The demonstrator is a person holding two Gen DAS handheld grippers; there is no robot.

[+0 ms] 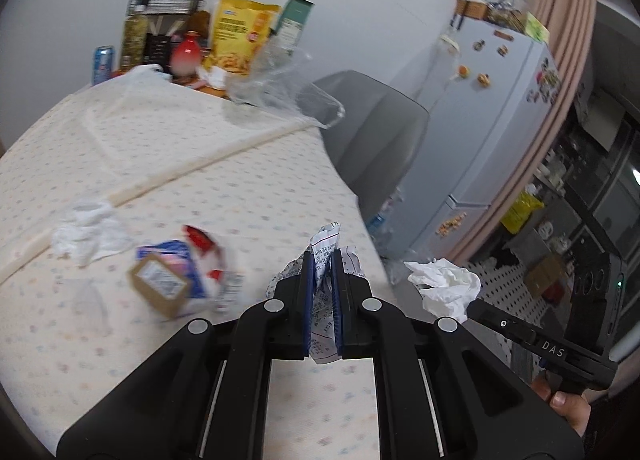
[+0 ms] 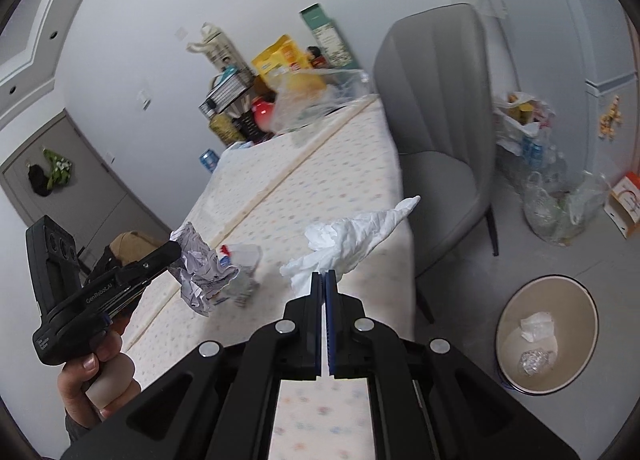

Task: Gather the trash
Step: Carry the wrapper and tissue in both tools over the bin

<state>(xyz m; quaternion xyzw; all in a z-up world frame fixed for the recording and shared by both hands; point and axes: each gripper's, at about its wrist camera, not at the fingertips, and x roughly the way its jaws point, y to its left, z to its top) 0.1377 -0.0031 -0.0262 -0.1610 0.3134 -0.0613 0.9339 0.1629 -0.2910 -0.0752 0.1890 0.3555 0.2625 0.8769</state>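
Gripping now: we clamp the left gripper (image 1: 322, 256) on a crumpled printed paper (image 1: 326, 246); the right gripper (image 2: 324, 276) pinches a white tissue (image 2: 352, 242).
Below us: a dotted tablecloth (image 1: 160, 148).
Left on it: another tissue (image 1: 86, 234), a blurred wrapper (image 1: 180, 276).
Beside the table: a grey chair (image 2: 440, 108) flanks the waste bin (image 2: 516, 344), which holds scraps.

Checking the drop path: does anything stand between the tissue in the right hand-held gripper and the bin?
Nothing visible. The white tissue hangs above the table edge; the bin stands open on bare floor, beside the grey chair.
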